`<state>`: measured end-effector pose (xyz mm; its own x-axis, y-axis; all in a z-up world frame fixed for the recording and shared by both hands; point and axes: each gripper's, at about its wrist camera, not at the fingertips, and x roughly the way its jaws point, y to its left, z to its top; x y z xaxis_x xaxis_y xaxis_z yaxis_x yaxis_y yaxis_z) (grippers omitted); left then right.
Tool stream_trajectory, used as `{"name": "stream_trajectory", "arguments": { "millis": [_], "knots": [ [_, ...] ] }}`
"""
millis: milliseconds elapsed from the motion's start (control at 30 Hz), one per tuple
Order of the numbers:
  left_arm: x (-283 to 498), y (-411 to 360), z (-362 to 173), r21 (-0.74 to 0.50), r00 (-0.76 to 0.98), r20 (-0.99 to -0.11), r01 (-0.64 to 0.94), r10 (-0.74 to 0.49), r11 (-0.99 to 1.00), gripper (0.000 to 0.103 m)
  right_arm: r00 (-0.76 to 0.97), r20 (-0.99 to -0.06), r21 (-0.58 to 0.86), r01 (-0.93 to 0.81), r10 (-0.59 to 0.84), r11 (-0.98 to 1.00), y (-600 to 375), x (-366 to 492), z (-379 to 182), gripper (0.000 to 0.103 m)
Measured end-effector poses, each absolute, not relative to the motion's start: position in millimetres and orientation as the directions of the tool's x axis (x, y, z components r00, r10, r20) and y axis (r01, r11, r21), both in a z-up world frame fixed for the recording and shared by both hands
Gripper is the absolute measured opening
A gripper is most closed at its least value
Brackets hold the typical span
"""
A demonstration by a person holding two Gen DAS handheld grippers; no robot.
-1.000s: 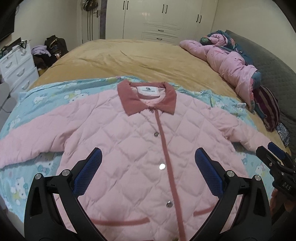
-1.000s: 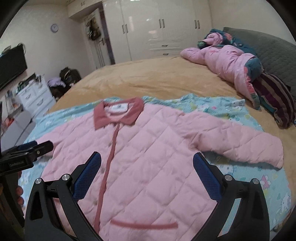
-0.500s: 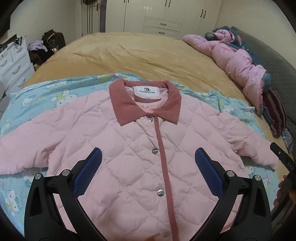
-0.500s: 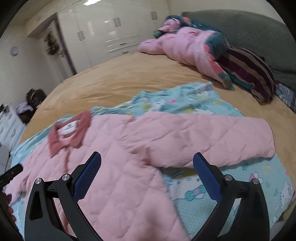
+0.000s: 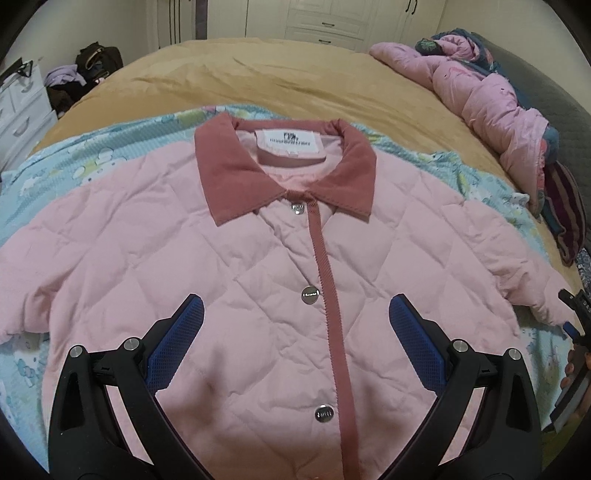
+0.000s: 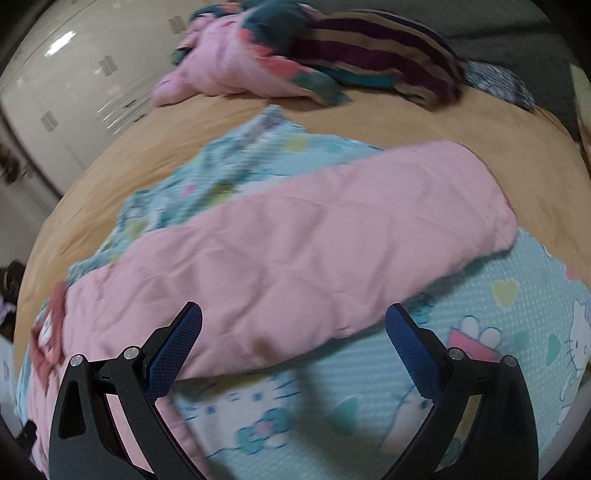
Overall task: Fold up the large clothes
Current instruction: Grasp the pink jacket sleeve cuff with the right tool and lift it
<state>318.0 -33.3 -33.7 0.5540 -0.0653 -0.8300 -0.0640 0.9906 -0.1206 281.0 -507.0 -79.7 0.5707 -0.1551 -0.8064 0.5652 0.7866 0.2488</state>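
Indoors, tan bed (image 5: 280,77), blue cartoon sheet (image 6: 480,332), white wardrobe (image 5: 325,22), both grippers released.

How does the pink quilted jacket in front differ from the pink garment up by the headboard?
The pink quilted jacket lies spread flat, buttoned, on the blue cartoon-print blanket; the crumpled pink garment is heaped on the tan bedcover. The jacket has a dark rose collar; the heap shows teal patches. Both are pink and padded.
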Motion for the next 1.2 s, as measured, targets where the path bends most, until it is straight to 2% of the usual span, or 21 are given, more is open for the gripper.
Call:
{"name": "stream_trajectory", "arguments": {
  "millis": [367, 567, 633, 667, 700, 767, 967, 1200],
  "knots": [
    [322.9, -45.8, -45.5, -0.114, 0.530, -0.845, -0.060, -0.065, 0.992, 0.094, 0.560, -0.817, 0.390, 0.709, -0.133, 0.588, -587.3, 278.7, -114.3, 0.099],
    [321.6, -56.1, -32.3, -0.093, 0.544, -0.837, -0.036, -0.059, 0.995, 0.094, 0.658, -0.749, 0.576, 0.705, -0.078, 0.414, -634.5, 276.0, -124.4, 0.098],
    [321.3, -57.1, -23.1, -0.095, 0.557, -0.828, -0.035, -0.059, 0.995, 0.094, 0.680, -0.728, 0.604, 0.694, -0.081, 0.392, -644.0, 276.0, -121.9, 0.079],
    [321.3, -57.1, -18.9, -0.094, 0.563, -0.825, -0.037, -0.057, 0.995, 0.094, 0.695, -0.715, 0.618, 0.680, -0.079, 0.393, -648.0, 277.5, -119.2, 0.045],
    [321.3, -56.9, -13.1, -0.095, 0.570, -0.820, -0.038, -0.057, 0.995, 0.094, 0.713, -0.697, 0.634, 0.662, -0.074, 0.401, -650.3, 279.7, -114.2, 0.036],
    [321.0, -56.4, -4.5, -0.090, 0.581, -0.813, -0.041, -0.050, 0.995, 0.094, 0.744, -0.664, 0.652, 0.622, -0.070, 0.434, -650.3, 281.3, -100.1, 0.027],
    [320.7, -45.4, 28.7, -0.067, 0.612, -0.791, -0.067, -0.012, 0.995, 0.094, 0.858, -0.513, 0.666, 0.425, -0.037, 0.613, -623.7, 298.1, -16.6, 0.020],
    [315.9, -27.6, 67.4, -0.074, 0.653, -0.757, -0.095, 0.006, 0.993, 0.094, 0.936, -0.349, 0.553, 0.161, 0.052, 0.818, -540.2, 322.2, 96.0, 0.018]
  ]
}}
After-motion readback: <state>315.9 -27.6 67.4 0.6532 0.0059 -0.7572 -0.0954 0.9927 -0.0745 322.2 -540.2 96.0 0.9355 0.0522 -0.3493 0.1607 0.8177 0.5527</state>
